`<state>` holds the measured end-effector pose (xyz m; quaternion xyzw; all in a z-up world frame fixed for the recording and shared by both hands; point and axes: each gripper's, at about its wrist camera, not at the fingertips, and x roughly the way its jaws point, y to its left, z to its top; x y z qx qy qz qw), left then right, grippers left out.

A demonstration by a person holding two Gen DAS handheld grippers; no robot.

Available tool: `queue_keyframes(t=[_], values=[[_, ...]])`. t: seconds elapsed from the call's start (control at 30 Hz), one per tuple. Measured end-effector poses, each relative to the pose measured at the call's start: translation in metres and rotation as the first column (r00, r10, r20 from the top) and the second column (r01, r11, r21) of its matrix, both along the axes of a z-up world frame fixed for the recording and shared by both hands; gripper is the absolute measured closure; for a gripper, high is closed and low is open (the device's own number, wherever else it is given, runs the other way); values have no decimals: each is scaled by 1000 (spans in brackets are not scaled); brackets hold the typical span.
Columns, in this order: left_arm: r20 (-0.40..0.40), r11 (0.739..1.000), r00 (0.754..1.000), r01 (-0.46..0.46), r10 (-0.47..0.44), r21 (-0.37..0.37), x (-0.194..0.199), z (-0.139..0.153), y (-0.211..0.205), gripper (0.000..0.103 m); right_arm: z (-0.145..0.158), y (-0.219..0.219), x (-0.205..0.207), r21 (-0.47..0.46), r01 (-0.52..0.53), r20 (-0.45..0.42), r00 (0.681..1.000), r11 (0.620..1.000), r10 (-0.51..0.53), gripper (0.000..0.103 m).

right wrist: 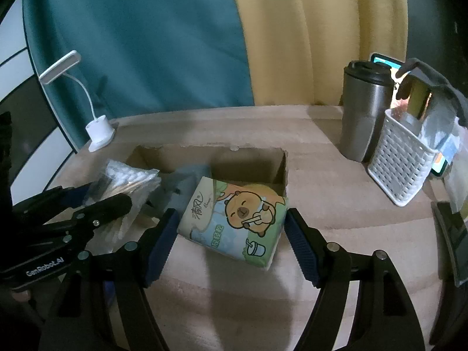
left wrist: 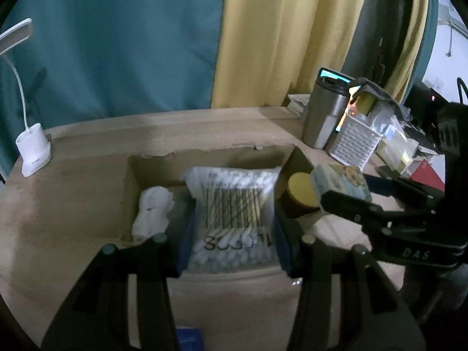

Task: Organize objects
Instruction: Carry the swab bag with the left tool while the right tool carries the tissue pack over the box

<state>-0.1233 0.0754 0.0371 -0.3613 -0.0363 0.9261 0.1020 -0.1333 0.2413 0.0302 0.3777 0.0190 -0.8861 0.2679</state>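
My left gripper [left wrist: 232, 242] is shut on a clear bag of cotton swabs [left wrist: 234, 204] and holds it over the open cardboard box [left wrist: 152, 163]. The bag also shows in the right wrist view [right wrist: 125, 181]. My right gripper [right wrist: 231, 234] is shut on a green tissue pack [right wrist: 234, 222] with a cartoon bear, over the box's near right corner [right wrist: 280, 169]. The pack also shows in the left wrist view [left wrist: 340, 184]. Inside the box lie a white crumpled item [left wrist: 152, 213] and a yellow-lidded jar [left wrist: 302, 193].
A white desk lamp [left wrist: 32, 152] stands at the back left of the wooden table [right wrist: 321, 175]. A steel tumbler [right wrist: 365, 111] and a white perforated basket [right wrist: 400, 161] of items stand at the right. Curtains hang behind.
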Motion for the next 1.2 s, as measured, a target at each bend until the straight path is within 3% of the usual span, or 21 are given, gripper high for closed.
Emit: queue_keyframes(t=[1.2], values=[[58,999,998,-23,21,26,-58,-22,-6,55,-13,-29,-67,13,-37,24,999,999,37,26]])
